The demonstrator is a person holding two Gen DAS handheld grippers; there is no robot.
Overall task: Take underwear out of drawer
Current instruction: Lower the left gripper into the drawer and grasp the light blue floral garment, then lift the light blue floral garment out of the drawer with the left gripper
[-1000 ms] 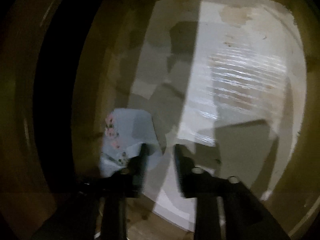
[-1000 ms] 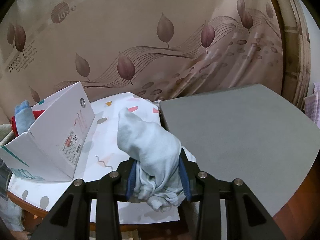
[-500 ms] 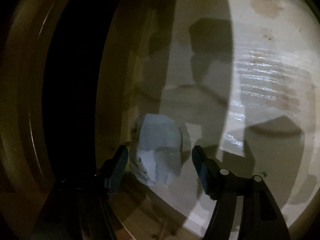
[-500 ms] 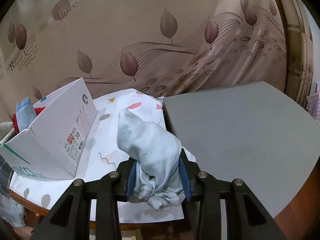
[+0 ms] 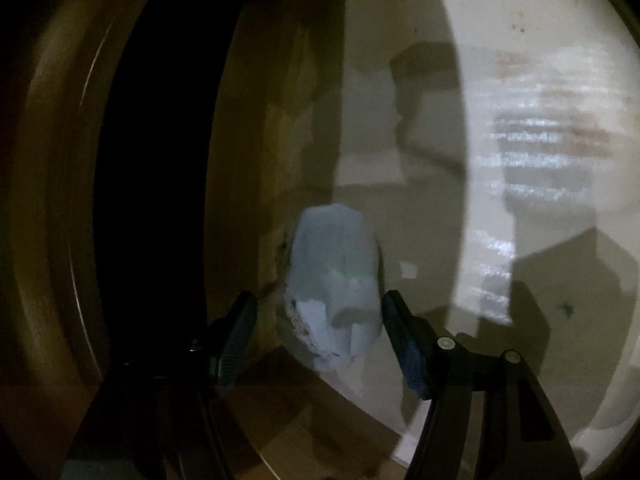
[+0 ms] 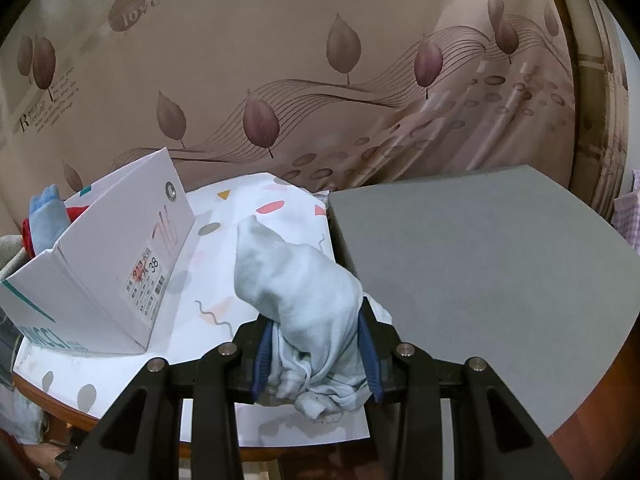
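Jaws of the left gripper (image 5: 316, 332), just opened, straddle without pressing a folded pale-blue underwear piece (image 5: 334, 284) on the white drawer floor (image 5: 500, 208), poised to clamp it. Right gripper (image 6: 316, 354) clenches a bunched pale-blue cotton garment (image 6: 296, 296) over the patterned white tablecloth (image 6: 224, 240), so it stays lifted out.

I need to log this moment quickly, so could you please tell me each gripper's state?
Left gripper: open, astride the folded underwear in the drawer.
Right gripper: shut on a pale blue garment.

Black tongs (image 6: 316, 354), blue pads (image 6: 261, 354), silver screws (image 6: 229, 348)
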